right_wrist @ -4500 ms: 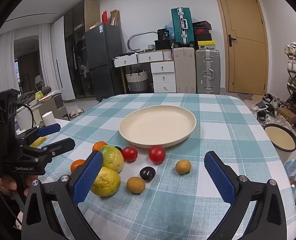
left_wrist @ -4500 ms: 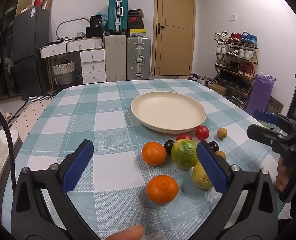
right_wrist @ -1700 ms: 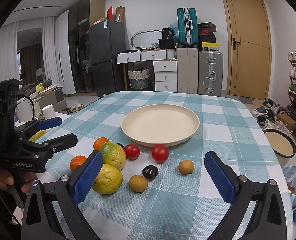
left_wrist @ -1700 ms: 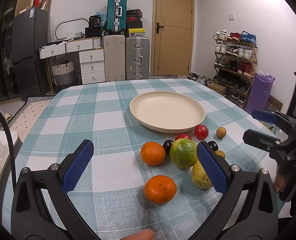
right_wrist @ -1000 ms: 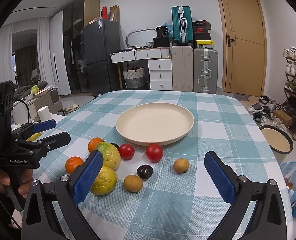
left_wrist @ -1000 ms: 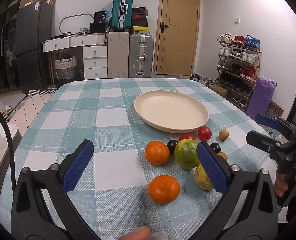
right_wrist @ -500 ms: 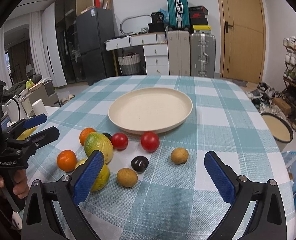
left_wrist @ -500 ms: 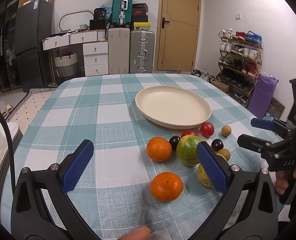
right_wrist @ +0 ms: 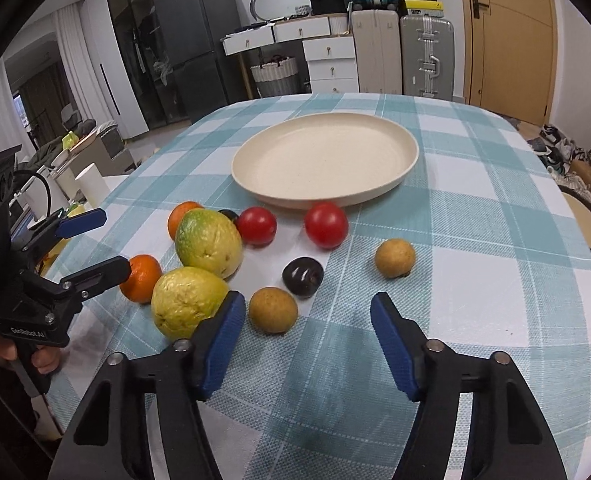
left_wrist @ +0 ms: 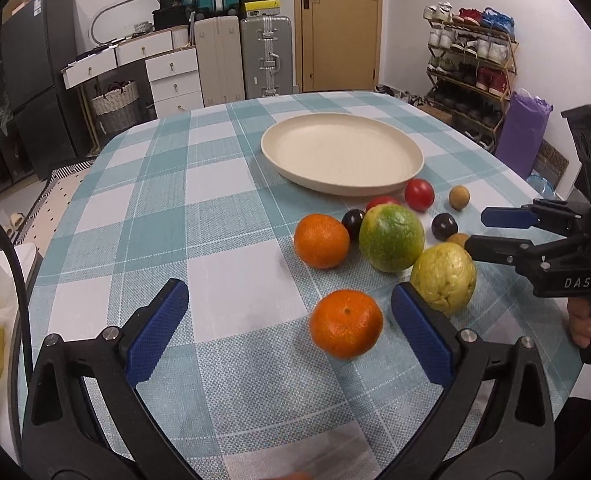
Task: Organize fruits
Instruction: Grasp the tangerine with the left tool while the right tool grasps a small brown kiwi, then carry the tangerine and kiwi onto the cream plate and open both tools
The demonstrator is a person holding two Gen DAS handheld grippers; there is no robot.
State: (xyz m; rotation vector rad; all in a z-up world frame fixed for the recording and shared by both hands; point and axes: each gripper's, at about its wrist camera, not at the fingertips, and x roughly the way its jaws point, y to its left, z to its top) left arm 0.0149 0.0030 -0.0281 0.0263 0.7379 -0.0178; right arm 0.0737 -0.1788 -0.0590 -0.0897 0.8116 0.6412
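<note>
1. I am holding my left gripper (left_wrist: 285, 316) low over the checked tablecloth (left_wrist: 155, 208), its blue pads spread wide and gripping nothing — the near orange (left_wrist: 346, 323) is lying between them, closer to the right pad, and neither pad is touching it.
2. I am pointing my right gripper (right_wrist: 303, 320) down at the cloth too; its jaws have just been closing and are now standing about half apart, with only bare cloth between the pads.
3. Just ahead of its left pad, the brown round fruit (right_wrist: 272, 310) is sitting untouched, and the yellow guava (right_wrist: 187, 302) is lying just beside that same pad.
4. The cream plate (right_wrist: 325, 160) is sitting farther back on the table with nothing on it.
5. All the fruit is lying on the cloth in front of the plate: the green-yellow guava (right_wrist: 209, 242), the second orange (left_wrist: 322, 241) behind it, two red tomatoes (right_wrist: 326, 225) near the plate's rim, a dark plum (right_wrist: 302, 271), and another brown fruit (right_wrist: 394, 258) off to the right.
6. A second dark plum (left_wrist: 353, 220) is sitting wedged between the far orange and the green-yellow guava.
7. In each wrist view I am seeing my other gripper at the picture's edge, a hand (left_wrist: 587, 320) wrapping its handle.
</note>
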